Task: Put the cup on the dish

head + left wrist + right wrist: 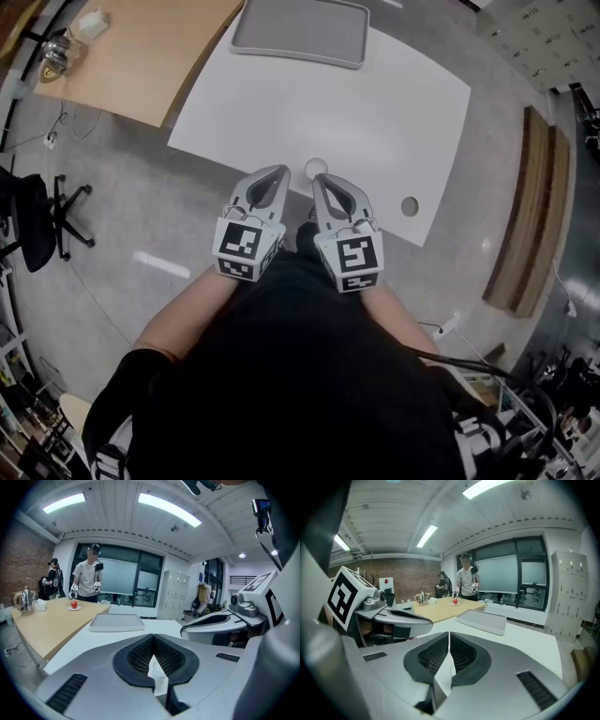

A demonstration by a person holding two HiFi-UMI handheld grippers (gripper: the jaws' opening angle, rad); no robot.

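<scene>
At near edge of white table (281,103): left gripper (279,172) and right gripper (321,180) held side by side, close to body, forearms angled inward, tips pointing at table. Fingers of both pressed together, pinching nothing. White cup (316,168) upright just past tips, between them. Grey tray (300,33) at far edge, well apart. Black-and-white square markers on cubes

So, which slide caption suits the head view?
The left gripper and right gripper, shut, side by side at the near edge of the white table; grey tray beyond.
</scene>
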